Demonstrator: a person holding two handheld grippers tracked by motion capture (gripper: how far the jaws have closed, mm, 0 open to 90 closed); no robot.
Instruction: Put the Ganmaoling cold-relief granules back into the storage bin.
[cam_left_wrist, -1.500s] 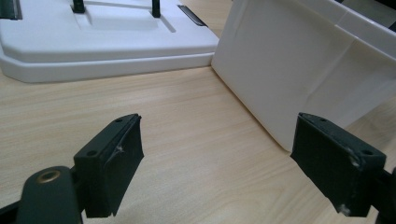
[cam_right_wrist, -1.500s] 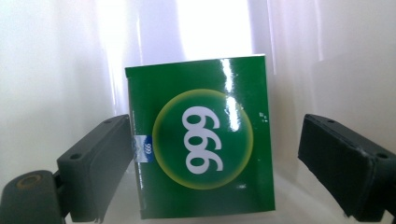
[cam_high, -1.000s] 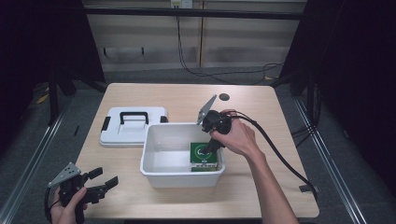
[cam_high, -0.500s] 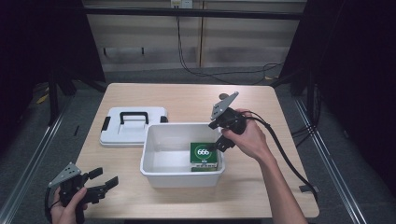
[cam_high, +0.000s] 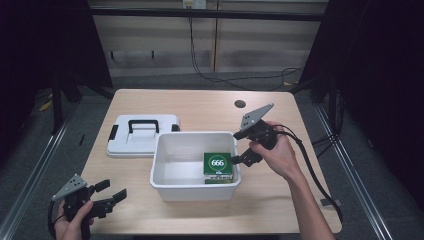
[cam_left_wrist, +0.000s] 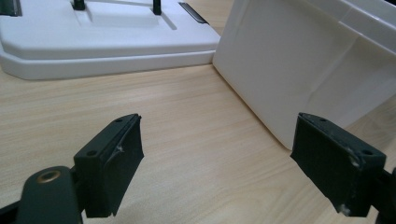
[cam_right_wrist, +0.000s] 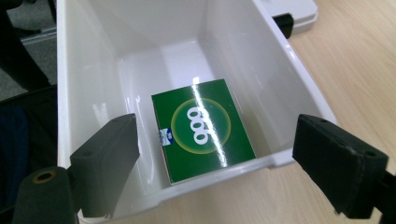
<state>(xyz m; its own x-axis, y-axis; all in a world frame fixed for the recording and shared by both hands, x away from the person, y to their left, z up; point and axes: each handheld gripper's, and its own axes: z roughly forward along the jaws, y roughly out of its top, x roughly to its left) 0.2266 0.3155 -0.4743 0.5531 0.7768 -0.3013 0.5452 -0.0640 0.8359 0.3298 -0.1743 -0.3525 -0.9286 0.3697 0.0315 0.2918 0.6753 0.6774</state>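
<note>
Green flat cardboard box (cam_high: 218, 164) lies flat in the white plastic bin's (cam_high: 165, 170) right end, mid-desk; the right claw (cam_high: 243, 158), spread and empty, hovers just right of it, while the left claw (cam_high: 111, 194) waits spread near the desk's front-left corner

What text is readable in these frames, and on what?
"666": white digits inside a pale ring on the top face of the green box, which lies in the white bin.
Small blue-and-white mark at the box's edge: too small to read.
</note>
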